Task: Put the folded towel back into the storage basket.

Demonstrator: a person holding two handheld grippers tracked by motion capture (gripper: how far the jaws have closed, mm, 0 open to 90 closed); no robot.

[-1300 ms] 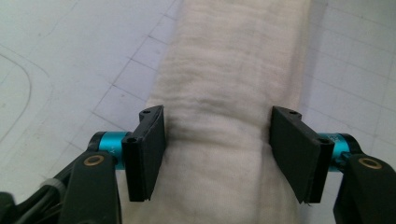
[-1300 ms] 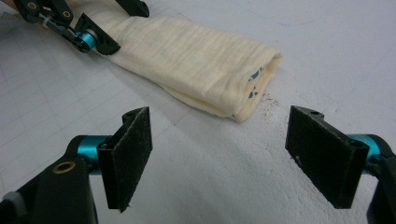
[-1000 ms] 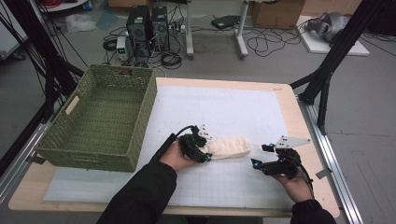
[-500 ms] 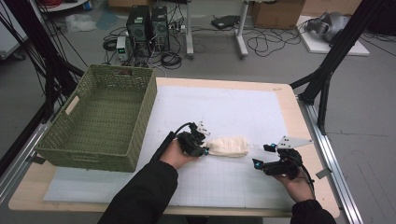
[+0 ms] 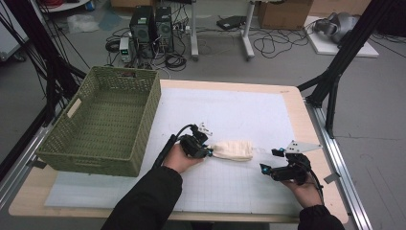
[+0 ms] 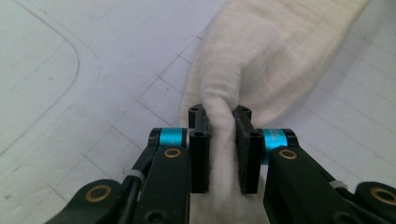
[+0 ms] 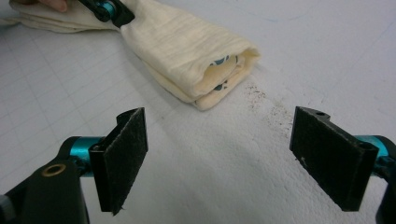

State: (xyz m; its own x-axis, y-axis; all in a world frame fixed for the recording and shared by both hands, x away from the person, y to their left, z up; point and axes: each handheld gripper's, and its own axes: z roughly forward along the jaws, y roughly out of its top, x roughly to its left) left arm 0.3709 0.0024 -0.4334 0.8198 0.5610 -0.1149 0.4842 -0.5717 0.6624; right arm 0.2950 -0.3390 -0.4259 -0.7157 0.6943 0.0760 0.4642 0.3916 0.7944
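Folded cream cloth (image 5: 233,150) lying on the white mat (image 5: 239,115), near-centre of the table, right of the basket (image 5: 103,122). Left gripper (image 6: 223,140): jaws have just been closing and now pinch the cloth's left end, fabric bunched between the pads. Right gripper (image 7: 219,154): jaws wide apart, holding nothing, aimed at the cloth's right end from just near of it. Step in hand, by judgement: taking hold of the cloth. The next move calls for a lift and a carry leftward. The basket holds nothing.

A lab: desktop computers (image 5: 151,24) and tangled cables (image 5: 277,45) on the floor, black rig struts (image 5: 342,57).
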